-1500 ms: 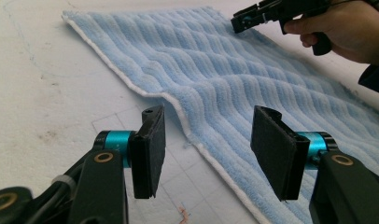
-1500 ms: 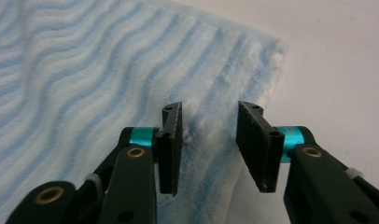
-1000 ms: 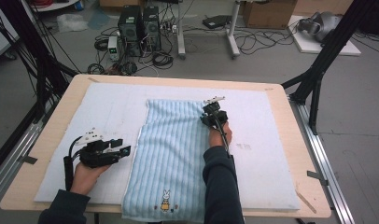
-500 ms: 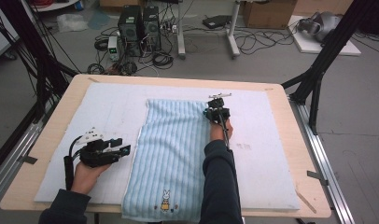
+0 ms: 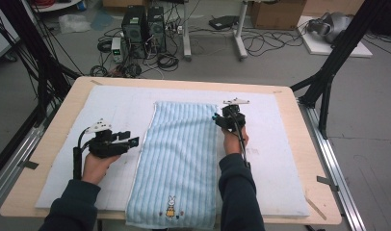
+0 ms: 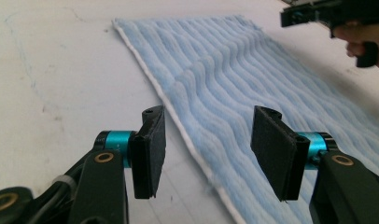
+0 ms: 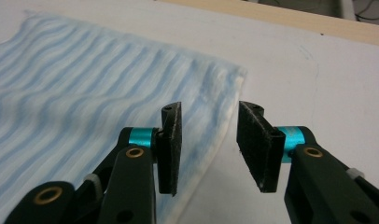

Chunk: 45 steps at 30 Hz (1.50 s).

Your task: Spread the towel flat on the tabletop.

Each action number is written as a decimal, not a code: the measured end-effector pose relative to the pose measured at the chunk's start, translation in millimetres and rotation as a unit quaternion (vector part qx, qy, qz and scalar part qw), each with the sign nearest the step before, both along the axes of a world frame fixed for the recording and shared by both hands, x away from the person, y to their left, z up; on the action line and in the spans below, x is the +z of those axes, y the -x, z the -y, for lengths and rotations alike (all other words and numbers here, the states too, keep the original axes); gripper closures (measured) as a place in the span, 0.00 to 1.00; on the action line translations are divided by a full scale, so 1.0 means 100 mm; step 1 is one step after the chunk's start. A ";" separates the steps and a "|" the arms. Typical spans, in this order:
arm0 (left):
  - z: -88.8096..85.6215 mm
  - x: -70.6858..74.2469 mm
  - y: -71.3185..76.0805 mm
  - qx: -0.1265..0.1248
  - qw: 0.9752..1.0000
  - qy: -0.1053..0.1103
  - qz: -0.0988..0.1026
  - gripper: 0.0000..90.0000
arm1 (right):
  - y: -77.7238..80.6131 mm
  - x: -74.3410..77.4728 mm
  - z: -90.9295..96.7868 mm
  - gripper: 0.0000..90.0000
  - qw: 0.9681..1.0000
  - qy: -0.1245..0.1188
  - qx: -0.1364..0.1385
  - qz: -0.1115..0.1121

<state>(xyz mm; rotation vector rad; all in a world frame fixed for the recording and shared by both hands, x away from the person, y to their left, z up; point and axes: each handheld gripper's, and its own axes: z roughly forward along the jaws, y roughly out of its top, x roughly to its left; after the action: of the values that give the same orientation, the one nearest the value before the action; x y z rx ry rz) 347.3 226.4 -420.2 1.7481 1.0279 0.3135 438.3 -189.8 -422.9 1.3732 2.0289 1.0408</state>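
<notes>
Wooden surface [image 5: 58, 159] under a white mat [image 5: 121, 108]
A light-blue striped towel [image 5: 181, 154] lies flat along the mat's middle, overhanging the near edge.

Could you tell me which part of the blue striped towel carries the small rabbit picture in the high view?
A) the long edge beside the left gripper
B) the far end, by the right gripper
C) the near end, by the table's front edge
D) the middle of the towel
C: in the high view the rabbit picture sits at the near end of the blue striped towel, by the front edge of the table, between the person's forearms.
</notes>
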 end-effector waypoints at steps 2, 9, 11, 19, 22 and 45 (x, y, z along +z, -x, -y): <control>0.02 0.02 -0.10 0.004 1.000 0.011 0.000 0.50 | 0.13 0.02 0.05 0.65 1.000 0.010 0.013 0.001; 0.12 -0.01 -0.46 0.024 0.999 0.019 -0.013 0.51 | 0.59 0.07 0.18 0.60 0.999 0.008 0.053 0.003; 0.16 -0.04 -0.56 0.036 0.999 0.015 -0.027 0.54 | 0.73 0.07 0.21 0.59 0.998 0.005 0.066 0.009; 0.39 -0.15 -0.99 0.042 0.998 -0.025 -0.043 0.53 | 1.12 0.07 0.21 0.52 0.995 0.004 0.097 0.022; 0.50 -0.19 -1.13 0.038 0.997 -0.046 -0.045 0.53 | 1.17 0.02 0.20 0.50 0.995 0.002 0.098 0.022; 0.51 -0.27 -1.24 0.122 0.984 -0.122 -0.046 0.55 | 1.13 -0.04 0.26 0.48 0.997 -0.019 0.077 0.017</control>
<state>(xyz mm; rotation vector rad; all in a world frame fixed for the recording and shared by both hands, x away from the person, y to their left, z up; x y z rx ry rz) 471.0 175.8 -447.4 1.8683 1.3198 0.5362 325.1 -215.4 -426.9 1.2251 2.1264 1.1657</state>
